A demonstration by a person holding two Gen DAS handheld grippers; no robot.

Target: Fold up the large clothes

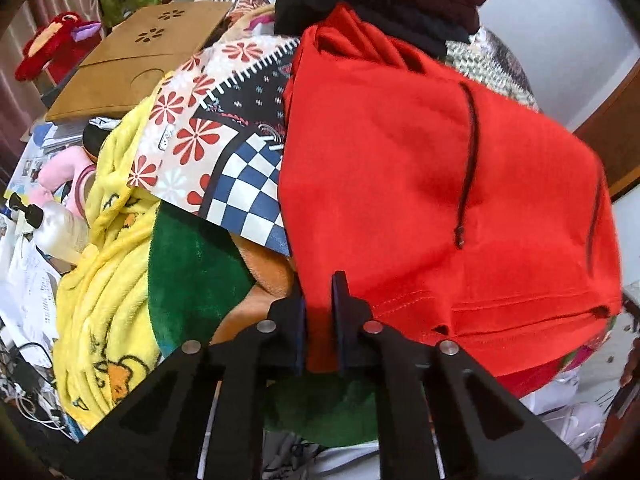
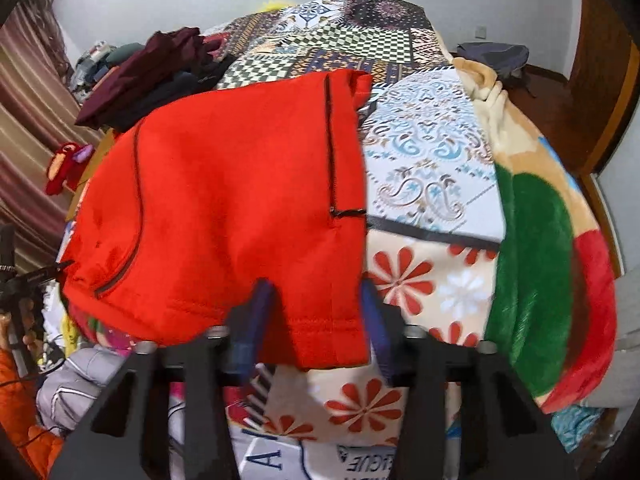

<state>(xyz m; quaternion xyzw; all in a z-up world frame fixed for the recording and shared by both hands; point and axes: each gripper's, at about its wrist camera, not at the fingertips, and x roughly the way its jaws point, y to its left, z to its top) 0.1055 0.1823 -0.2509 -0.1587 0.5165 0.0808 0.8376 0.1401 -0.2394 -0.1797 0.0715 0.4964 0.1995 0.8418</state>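
A folded red garment with dark zippers lies on the patterned bedspread. My left gripper is shut on its near left hem corner, red cloth pinched between the fingers. In the right wrist view the red garment fills the middle. My right gripper has its fingers wide apart with the garment's near right hem corner between them, so it is open around the cloth.
A pile of dark maroon and navy clothes lies behind the red garment. A yellow duck blanket and a green fleece blanket flank it. A cardboard board, bottle and clutter sit at left.
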